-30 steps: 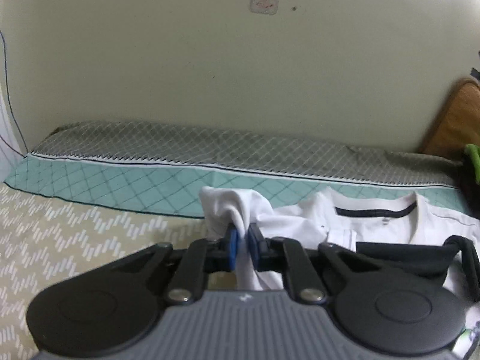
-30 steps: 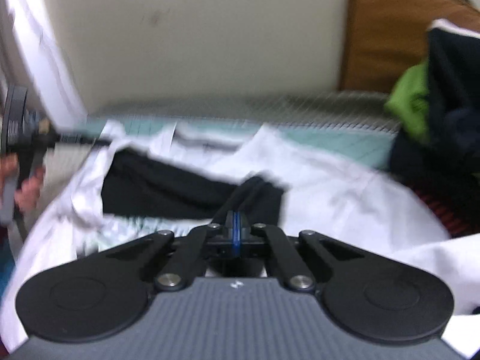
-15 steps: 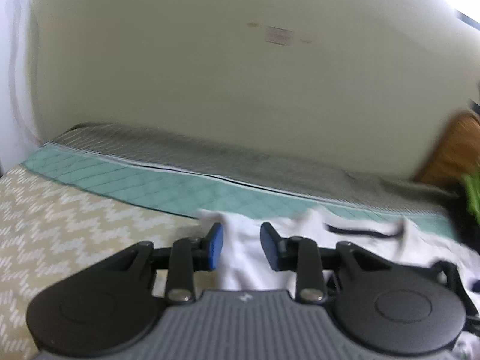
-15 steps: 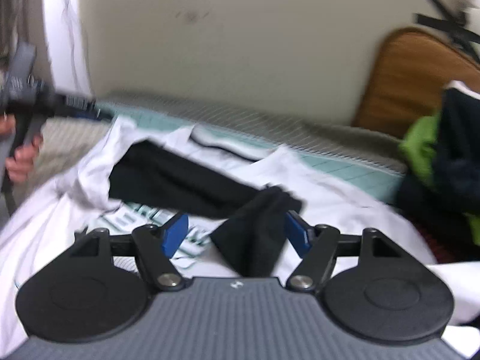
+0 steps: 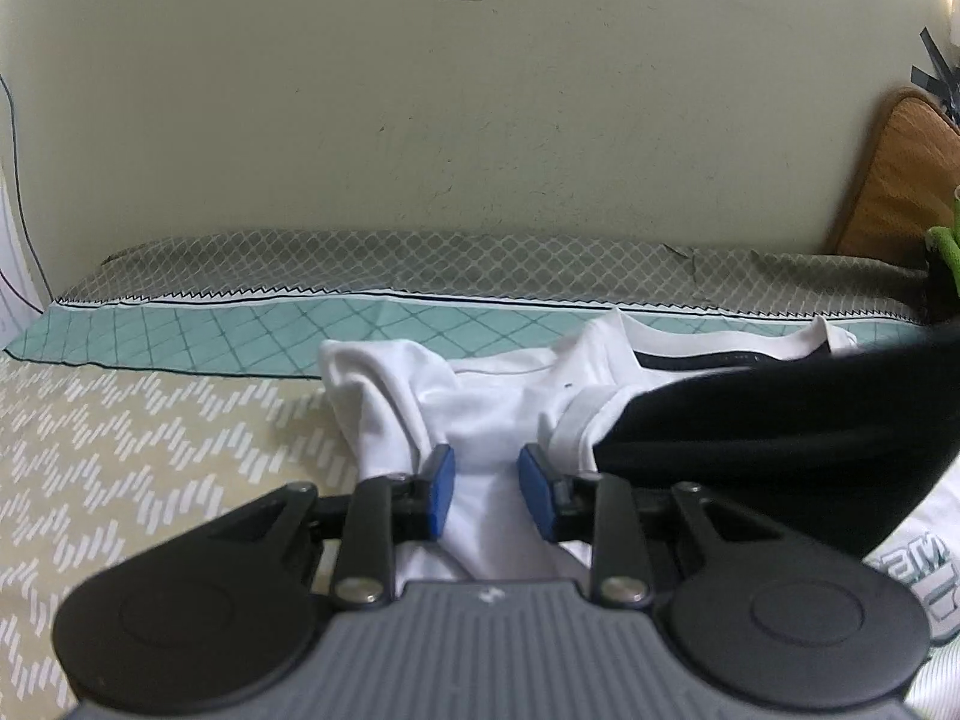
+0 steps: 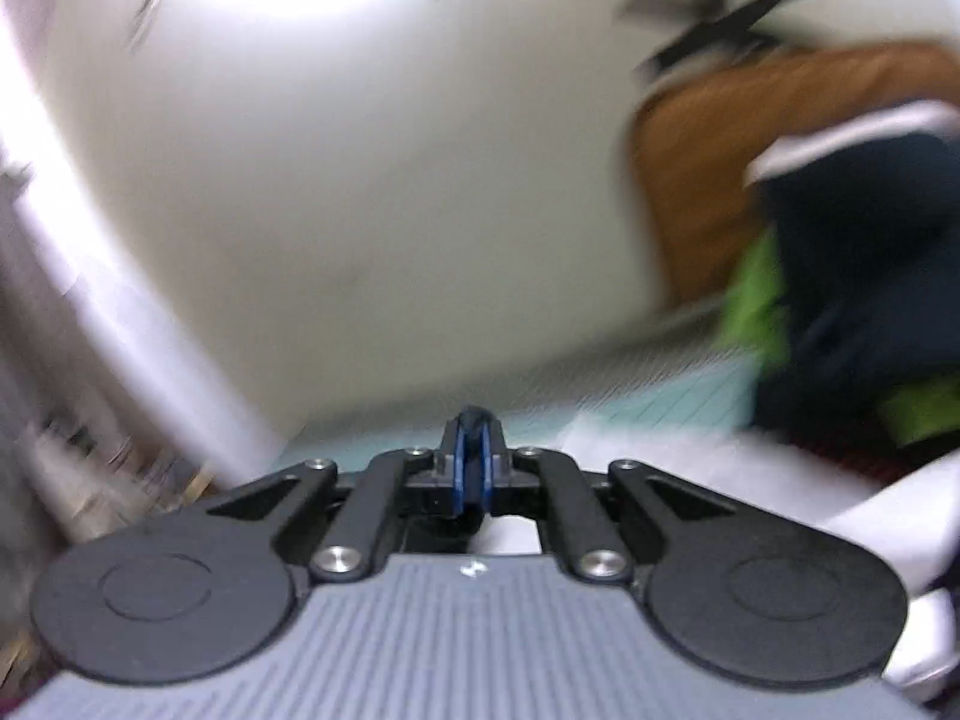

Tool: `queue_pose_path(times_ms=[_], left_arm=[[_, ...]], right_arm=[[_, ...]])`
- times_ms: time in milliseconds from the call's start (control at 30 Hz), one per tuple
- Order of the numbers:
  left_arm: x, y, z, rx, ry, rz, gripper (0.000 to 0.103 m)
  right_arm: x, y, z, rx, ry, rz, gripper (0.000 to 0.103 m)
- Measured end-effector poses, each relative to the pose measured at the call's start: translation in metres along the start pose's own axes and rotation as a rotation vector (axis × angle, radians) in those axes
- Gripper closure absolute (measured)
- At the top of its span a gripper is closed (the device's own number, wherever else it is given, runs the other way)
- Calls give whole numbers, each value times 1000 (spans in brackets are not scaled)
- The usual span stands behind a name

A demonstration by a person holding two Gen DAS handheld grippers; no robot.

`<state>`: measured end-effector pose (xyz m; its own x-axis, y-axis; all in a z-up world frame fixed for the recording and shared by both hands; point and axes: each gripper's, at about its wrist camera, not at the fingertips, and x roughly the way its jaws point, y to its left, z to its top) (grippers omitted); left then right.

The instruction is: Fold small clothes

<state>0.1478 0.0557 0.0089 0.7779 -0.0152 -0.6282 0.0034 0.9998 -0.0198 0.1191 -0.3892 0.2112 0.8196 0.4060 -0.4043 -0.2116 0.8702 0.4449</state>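
Note:
A white shirt (image 5: 498,396) with a dark-lined collar and a black sleeve (image 5: 780,444) lies crumpled on the bed. My left gripper (image 5: 485,495) is open, its blue pads either side of a bunched white fold at the shirt's left shoulder, not pinching it. The black sleeve stretches up to the right. In the blurred right wrist view my right gripper (image 6: 473,462) is shut, with a thin dark strip of cloth between its pads; white shirt cloth (image 6: 690,468) lies below and to the right.
The bed has a beige zigzag sheet (image 5: 150,450), a teal band (image 5: 240,336) and a grey patterned edge against the cream wall (image 5: 480,120). A brown cushion (image 6: 720,168) and a pile of dark and green clothes (image 6: 840,300) stand at the right.
My left gripper let go of the white fold and stays open around it. My right gripper opened, then shut again and swung sharply up; the black sleeve now stretches up to the right.

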Motion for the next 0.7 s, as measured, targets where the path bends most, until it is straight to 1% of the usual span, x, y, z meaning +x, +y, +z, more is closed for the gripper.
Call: queue_pose_path(times_ms=[33,67,100,167,200,267,333,400,467,500,533,567,633,667,700], left_arm=[[-1,-2,0,-2,-1,0,76],[-1,-1,0,-3,-2,-2,76],[-2,-1,1,-5,-2,-4,76],[-3,-1,1,-8,-3,-2,76],[-3,-1,1,-6,-4,2,76],[-4,-3,0,1,-5,11,76],[-5,-4,0,5,-7,14,76],[-5,-3,1,4,-7,12,76],[-5,-2,1,6,-7,11,76],[-5,-2,1,7,-7,11,76],[-5,-1,1,8,-7,8,76],[-4,-1,1,8,-7,7,76],[-5,0,0,4,-7,-2,77],[-5,2,0,-1,-8,-9,76],[-6,3,0,-9,-8,-17,76]], right_arm=[[5,-3,0,-69,-37,-182,61],[11,-6,-4,-115,-56,-318,57],[14,-12,-9,-125,-57,-361,57],[19,-17,-20,-88,-1,-256,57],[22,-12,-26,-98,17,-235,57],[33,3,-40,-182,41,-220,57],[52,18,-53,-257,113,-165,53],[72,25,-62,-285,182,-123,52],[86,19,-70,-222,240,-73,48],[99,13,-75,-183,299,-65,47],[111,7,-82,-162,356,-93,48],[111,2,-85,-161,338,-92,54],[98,-5,-79,-115,328,-120,55],[81,-11,-71,-65,290,-144,54],[61,-17,-66,-30,233,-139,54]])
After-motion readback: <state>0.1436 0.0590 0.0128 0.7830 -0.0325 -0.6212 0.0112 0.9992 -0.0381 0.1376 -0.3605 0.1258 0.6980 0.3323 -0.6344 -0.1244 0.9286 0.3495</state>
